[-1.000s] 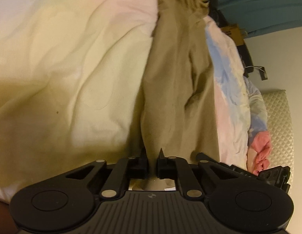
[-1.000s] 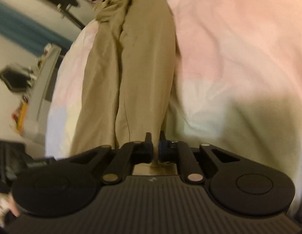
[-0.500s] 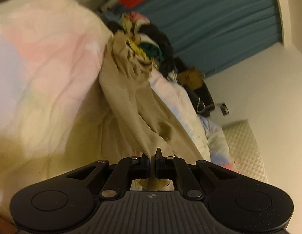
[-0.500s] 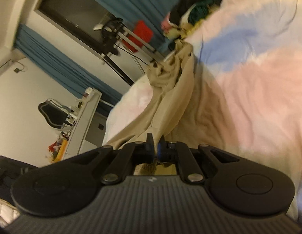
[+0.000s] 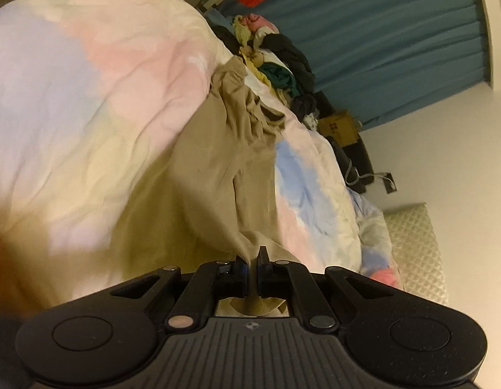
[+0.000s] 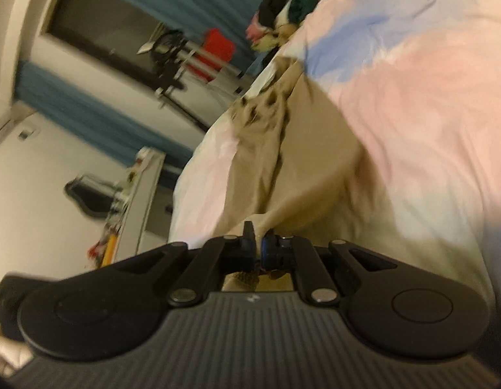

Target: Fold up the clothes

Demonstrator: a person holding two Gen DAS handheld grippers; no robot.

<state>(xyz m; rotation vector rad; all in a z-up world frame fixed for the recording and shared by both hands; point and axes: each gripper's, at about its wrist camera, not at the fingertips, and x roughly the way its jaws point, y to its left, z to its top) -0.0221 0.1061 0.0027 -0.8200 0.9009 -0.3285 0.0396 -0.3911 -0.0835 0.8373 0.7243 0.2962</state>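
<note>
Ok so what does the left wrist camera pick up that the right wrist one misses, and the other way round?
Only the left wrist view shows the quilted headboard, a cardboard box against the wall, and a pink cloth at the bed's edge.

Only the right wrist view shows a white desk with clutter and a dark chair beside it.

Both show the tan garment pinched in a shut claw, left claw and right claw, spread over the pastel duvet, with the clothes pile and teal curtain beyond.

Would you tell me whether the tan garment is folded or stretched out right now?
Stretched out lengthwise: the tan garment runs along the bedding, its near end pinched.
</note>
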